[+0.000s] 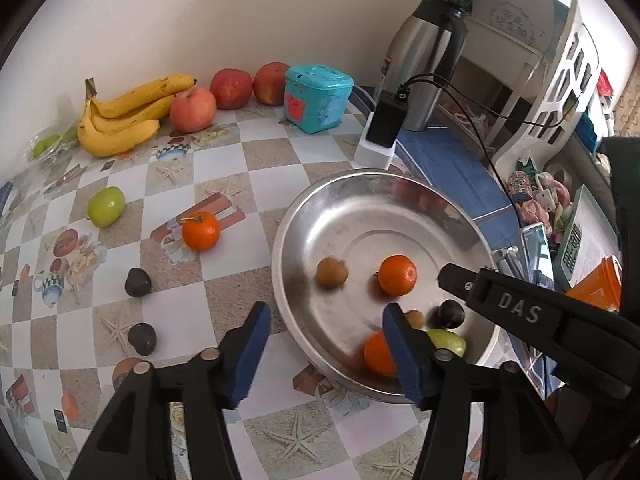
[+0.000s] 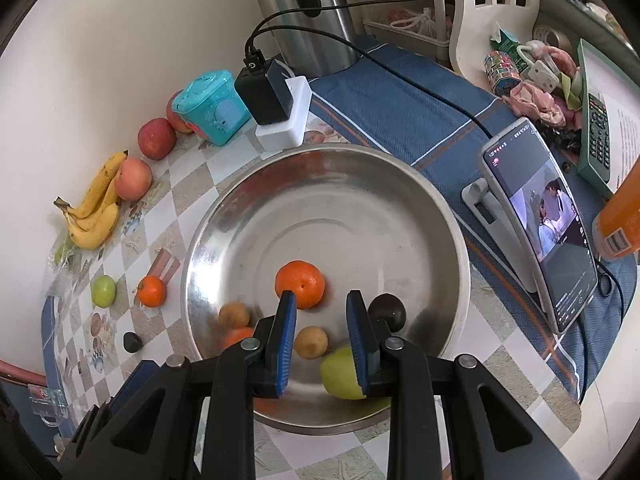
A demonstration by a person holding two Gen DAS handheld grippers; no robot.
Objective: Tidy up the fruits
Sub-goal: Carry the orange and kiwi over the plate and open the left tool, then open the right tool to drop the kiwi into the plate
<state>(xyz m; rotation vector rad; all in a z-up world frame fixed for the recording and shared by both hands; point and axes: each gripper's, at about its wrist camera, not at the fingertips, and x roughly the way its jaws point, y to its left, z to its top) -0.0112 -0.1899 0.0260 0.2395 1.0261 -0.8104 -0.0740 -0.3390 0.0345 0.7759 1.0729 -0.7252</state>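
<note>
fruit sits partly inside and partly outside the steel basin [image 2: 224, 216], which serves as landmark. inside it: one tangerine [image 2: 300, 283] near the centre, a second tangerine [image 1: 378, 354] against the near wall, two small brown fruits [image 2: 311, 342] (one of them blurred), a dark plum [image 2: 387, 312] and a green fruit [image 2: 340, 374] by the near rim. the far half of the basin floor is bare metal.

left of the basin, on the chequered tabletop [image 1: 256, 160]: a third tangerine [image 1: 201, 231], a green fruit [image 1: 106, 206] further left, and two dark plums [image 1: 138, 282] towards the near edge, all well apart from one another and from the rim. bananas [image 1: 120, 120] and three apples [image 1: 193, 109] line the wall beyond, with a teal box [image 1: 318, 98] beside them.

behind the basin, just beside its far rim, stands a black charger on a white base [image 2: 280, 108]; its cable runs off to the right. right of the basin a phone on a stand [image 2: 540, 232] is near the rim, leaving a narrow strip of blue cloth [image 2: 400, 112] between.

left gripper [image 1: 326, 354] is spread wide and holds nothing, straddling the basin's near-left rim, with one pad outside and one over the bowl. right gripper [image 2: 322, 342] stands over the near part of the basin, jaws partly apart, gripping nothing; one brown fruit shows between its pads, the green fruit just beside the right pad.
</note>
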